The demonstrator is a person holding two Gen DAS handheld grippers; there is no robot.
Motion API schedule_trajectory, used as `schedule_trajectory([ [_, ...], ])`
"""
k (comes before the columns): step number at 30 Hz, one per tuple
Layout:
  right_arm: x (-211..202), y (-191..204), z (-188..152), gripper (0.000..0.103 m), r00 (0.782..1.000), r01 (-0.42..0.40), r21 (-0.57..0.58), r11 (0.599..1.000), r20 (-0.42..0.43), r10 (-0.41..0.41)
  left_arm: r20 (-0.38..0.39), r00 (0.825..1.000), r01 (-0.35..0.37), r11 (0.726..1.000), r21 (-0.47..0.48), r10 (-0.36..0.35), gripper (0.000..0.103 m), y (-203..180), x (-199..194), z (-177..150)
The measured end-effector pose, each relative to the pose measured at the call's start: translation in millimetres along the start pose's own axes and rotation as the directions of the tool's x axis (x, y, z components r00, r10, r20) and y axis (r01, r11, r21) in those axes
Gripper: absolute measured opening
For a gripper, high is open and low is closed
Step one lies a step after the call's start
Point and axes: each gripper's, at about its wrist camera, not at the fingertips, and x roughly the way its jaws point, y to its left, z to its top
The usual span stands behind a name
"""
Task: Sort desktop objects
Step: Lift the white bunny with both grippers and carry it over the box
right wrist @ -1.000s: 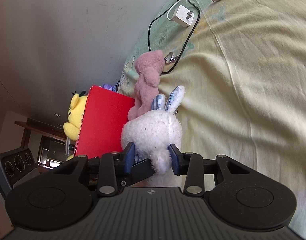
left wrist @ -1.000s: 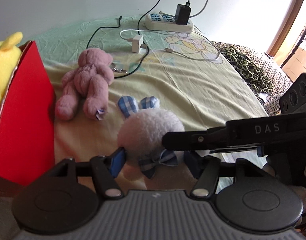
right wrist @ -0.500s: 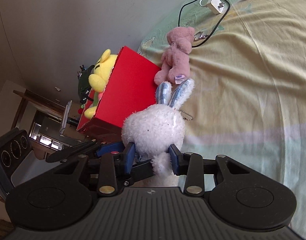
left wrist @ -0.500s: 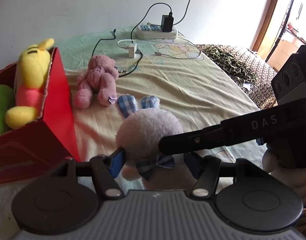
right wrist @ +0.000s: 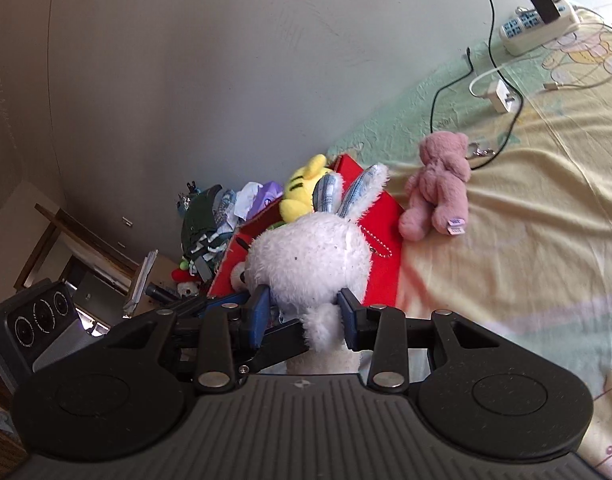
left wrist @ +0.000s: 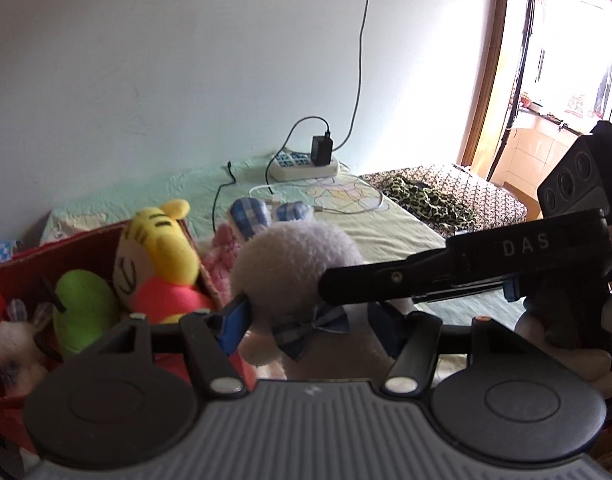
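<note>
White bunny (right wrist: pixel 309 256) clamped by both grippers' fingers, beside red box (right wrist: pixel 379 240) edge, bedsheet (right wrist: pixel 525 248) free right.

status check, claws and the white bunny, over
Left claw and right claw both shut on white bunny. Bunny held above bed beside red box. Pink bear lying clear beside box.

pink bear (left wrist: pixel 222 250): mostly hidden behind white rabbit (left wrist: pixel 298 264) | red box (left wrist: pixel 22 400): cut off left
</note>
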Motion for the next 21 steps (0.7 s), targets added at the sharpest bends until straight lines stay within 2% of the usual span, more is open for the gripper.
schedule_trajectory([
  [5,38,43,-7,0.040,0.998,-0.032,-0.052,0.998,0.053,0.034,0.064,0.998,-0.029,1.000,-0.001,0.029,0.066,50,-39,-2],
  [10,88,76,-13,0.040,0.994,-0.076,-0.098,0.992,0.075,0.084,0.104,0.989,-0.103,0.995,-0.012,0.104,0.066,95,-65,-9],
  [15,139,100,-16,0.040,0.989,-0.113,-0.156,0.981,0.074,0.126,0.117,0.971,-0.211,0.977,0.012,0.208,0.066,130,-69,-14],
  [21,188,112,-19,0.040,0.990,-0.128,-0.184,0.975,0.037,0.137,0.094,0.958,-0.271,0.962,-0.024,0.272,0.067,166,-64,-26],
])
